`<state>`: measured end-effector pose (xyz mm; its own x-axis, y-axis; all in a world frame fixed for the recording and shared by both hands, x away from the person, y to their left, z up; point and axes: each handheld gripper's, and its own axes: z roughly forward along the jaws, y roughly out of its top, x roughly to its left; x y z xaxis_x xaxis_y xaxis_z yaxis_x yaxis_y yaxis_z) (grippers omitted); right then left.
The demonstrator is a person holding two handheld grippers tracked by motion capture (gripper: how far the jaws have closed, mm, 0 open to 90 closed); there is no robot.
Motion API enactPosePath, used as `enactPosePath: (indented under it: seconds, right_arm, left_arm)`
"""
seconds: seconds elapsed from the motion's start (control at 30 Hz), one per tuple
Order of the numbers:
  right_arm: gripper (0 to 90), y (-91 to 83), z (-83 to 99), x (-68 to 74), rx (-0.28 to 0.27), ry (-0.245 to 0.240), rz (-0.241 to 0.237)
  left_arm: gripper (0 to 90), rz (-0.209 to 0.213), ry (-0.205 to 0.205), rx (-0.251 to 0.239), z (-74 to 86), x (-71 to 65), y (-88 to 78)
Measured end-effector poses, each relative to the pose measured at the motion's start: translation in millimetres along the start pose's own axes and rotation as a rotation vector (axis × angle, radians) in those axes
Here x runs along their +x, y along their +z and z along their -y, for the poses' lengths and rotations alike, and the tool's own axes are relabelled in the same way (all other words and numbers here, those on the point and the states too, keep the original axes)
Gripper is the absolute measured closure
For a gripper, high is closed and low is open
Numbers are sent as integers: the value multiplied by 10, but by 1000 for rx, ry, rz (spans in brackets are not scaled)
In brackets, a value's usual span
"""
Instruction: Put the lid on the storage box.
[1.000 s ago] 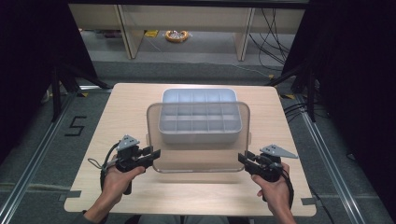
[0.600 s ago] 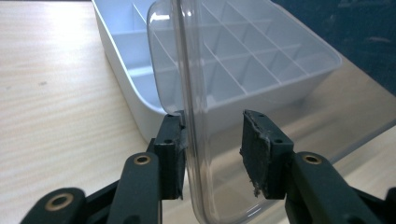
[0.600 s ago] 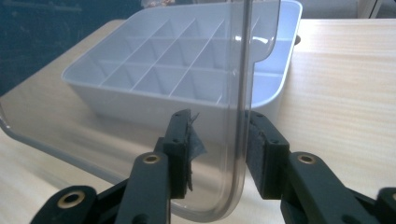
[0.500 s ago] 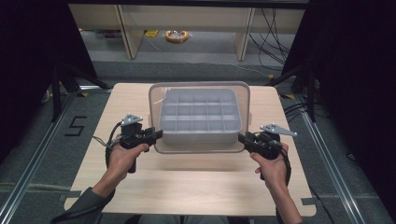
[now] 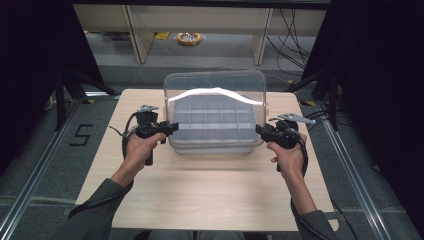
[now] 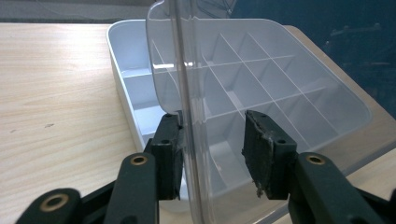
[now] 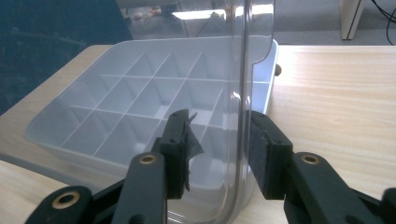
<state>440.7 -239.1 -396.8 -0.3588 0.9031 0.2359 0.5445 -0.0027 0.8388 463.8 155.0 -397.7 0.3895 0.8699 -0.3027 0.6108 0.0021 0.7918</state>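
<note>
A white compartment box [image 5: 215, 127] sits at the middle of the wooden table [image 5: 200, 190]. Its clear lid [image 5: 215, 87] stands nearly upright over it. My left gripper [image 5: 172, 129] is at the lid's left edge and my right gripper [image 5: 259, 131] at its right edge. In the left gripper view the lid's edge [image 6: 180, 70] runs between the jaws of the left gripper [image 6: 212, 126], against one pad and well apart from the other; these jaws have just been opening. In the right gripper view the lid's edge [image 7: 243, 56] stands between the jaws of the right gripper [image 7: 219, 123], beside one pad with a gap to the other. The box's compartments [image 7: 116, 98] look empty.
Bare tabletop lies in front of the box, between the person's forearms. Beyond the far table edge stand shelf legs [image 5: 262, 40], and a coiled object [image 5: 189, 38] lies on the floor. A "5" is marked on the floor [image 5: 80, 135] at the left.
The clear lid has swung up from lying low in front of the box to nearly upright over it. Both hands moved forward and up with it.
</note>
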Motion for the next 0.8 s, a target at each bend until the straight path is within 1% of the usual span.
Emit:
enactPosePath:
  seconds: [0.03,0.07,0.1,0.17,0.23,0.27,0.3,0.33,0.4,0.43,0.5,0.53,0.57,0.6,0.63,0.67,0.7,0.73,0.77,0.8]
  right_arm:
    - [628,0,0,0,0,0,0]
    - [628,47,-31,-19,1,6,10]
    - [628,60,-40,-26,4,11,8]
    - [628,89,-53,-48,7,7,13]
    - [628,155,-66,-79,8,11,10]
    - [628,155,-66,-79,8,11,10]
    - [628,188,-60,-57,20,49,13]
    - [628,208,-64,-85,18,26,11]
    - [628,248,-56,-99,18,25,10]
    - [628,264,-53,-87,24,47,10]
    - [628,283,-51,-101,32,41,8]
    - [627,303,-44,-94,30,56,6]
    - [626,314,-37,-74,38,89,10]
    - [625,329,-38,-118,37,50,6]
    - [624,357,-29,-128,32,61,4]
    - [623,358,-25,-100,50,104,12]
    - [620,379,-22,-143,37,67,3]
    - [618,385,-22,-145,45,74,2]
    - [615,400,-15,-118,54,115,5]
    - [613,408,-12,-104,66,138,15]
  left_arm:
    - [578,0,0,0,0,0,0]
    - [577,-5,3,13,-39,26,46]
    - [576,-5,3,13,-39,26,46]
    - [575,-8,-5,11,-73,44,100]
    - [569,-14,-19,13,-107,66,153]
    - [567,-14,-19,13,-107,66,153]
    - [566,-21,-21,20,-127,89,174]
    - [565,-25,-21,22,-133,98,182]
    - [564,-29,-22,28,-145,117,201]
    - [564,-31,-23,31,-150,128,211]
    - [563,-32,-28,30,-151,136,225]
    - [561,-35,-29,37,-155,146,233]
    - [560,-35,-37,40,-157,151,246]
    - [559,-31,-39,41,-160,162,259]
    - [557,-30,-53,44,-163,175,282]
    - [557,-30,-53,44,-163,175,282]
    - [556,-29,-55,47,-163,188,301]
    - [554,-31,-59,53,-163,195,314]
    - [551,-32,-64,54,-160,200,328]
    - [547,-34,-66,57,-158,206,339]
